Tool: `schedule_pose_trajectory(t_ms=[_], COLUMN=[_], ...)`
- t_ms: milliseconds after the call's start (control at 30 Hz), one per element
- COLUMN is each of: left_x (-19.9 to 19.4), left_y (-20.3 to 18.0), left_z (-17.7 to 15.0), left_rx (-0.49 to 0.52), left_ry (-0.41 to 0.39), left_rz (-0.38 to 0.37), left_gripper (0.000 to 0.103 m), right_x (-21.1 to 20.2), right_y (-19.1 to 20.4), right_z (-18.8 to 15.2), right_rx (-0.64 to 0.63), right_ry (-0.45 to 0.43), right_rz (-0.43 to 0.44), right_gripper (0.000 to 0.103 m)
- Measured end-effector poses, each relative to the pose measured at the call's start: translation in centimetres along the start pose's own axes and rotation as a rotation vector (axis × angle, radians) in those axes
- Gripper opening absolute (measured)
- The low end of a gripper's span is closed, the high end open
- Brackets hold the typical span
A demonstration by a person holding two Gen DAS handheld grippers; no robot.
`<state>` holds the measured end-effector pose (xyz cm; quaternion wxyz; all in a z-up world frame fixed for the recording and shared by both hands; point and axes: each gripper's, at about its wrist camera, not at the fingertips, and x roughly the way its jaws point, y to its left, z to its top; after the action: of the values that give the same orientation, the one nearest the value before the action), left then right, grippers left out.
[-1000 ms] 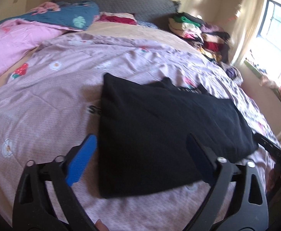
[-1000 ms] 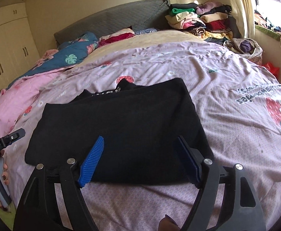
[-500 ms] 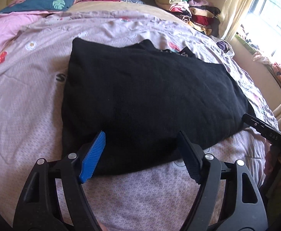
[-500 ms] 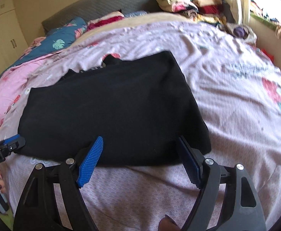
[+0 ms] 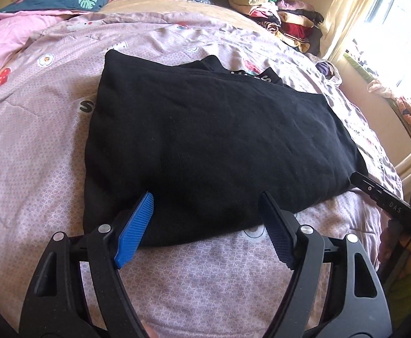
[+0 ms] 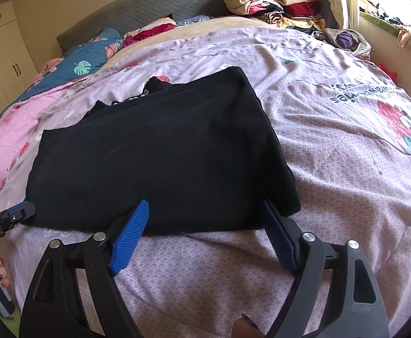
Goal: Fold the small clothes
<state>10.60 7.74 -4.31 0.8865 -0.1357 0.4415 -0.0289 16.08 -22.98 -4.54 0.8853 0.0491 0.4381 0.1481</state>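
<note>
— Both grippers have come down toward the near hem of the black garment since a second ago; it fills far more of each view, and the headboard has slid up toward the top edge.

— How do the jaws stand?

— On the left gripper they closed a little within that second and now stand wide, with the near edge of the cloth between the blue pads. I cannot see either pad pressing on it (the tips sit over the fabric, not pinching it). On the right gripper the jaws have just been opening and are wider still, straddling the hem near the garment's right corner, holding nothing.

— And the garment?

— Folded into a broad rectangle, flat on the lilac quilt in the middle of the bed, its collar with white lettering peeping out at the far edge.

— Can each gripper see the other?

— Yes. The right gripper's black body pokes in at the right edge of the left view, and the left one shows at the left edge of the right view, just beside the garment's left corner. A stack of folded clothes lies by the headboard.
</note>
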Motion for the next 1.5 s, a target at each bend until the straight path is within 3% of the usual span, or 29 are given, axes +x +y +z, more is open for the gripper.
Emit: schedule_pose_trajectory(t_ms=[167, 533, 1500], left_x=[-0.5, -1.4, -3.9], left_y=[-0.3, -1.0, 0.3], left_z=[-0.3, -0.8, -2.2], left_rx=[0.003, 0.02, 0.014], left_ry=[0.002, 0.004, -0.009], left_rz=[0.004, 0.032, 0.056], left_gripper=[0.076, 0.094, 0.094], right_x=[-0.6, -2.2, -5.2], right_y=[0.2, -0.2, 2.0], right_z=[-0.4, -0.7, -1.8], right_rx=[-0.003, 0.028, -0.015], right_ry=[-0.012, -0.067, -0.118], right_rz=[-0.007, 0.004, 0.002], right_gripper=[0.096, 0.098, 0.098])
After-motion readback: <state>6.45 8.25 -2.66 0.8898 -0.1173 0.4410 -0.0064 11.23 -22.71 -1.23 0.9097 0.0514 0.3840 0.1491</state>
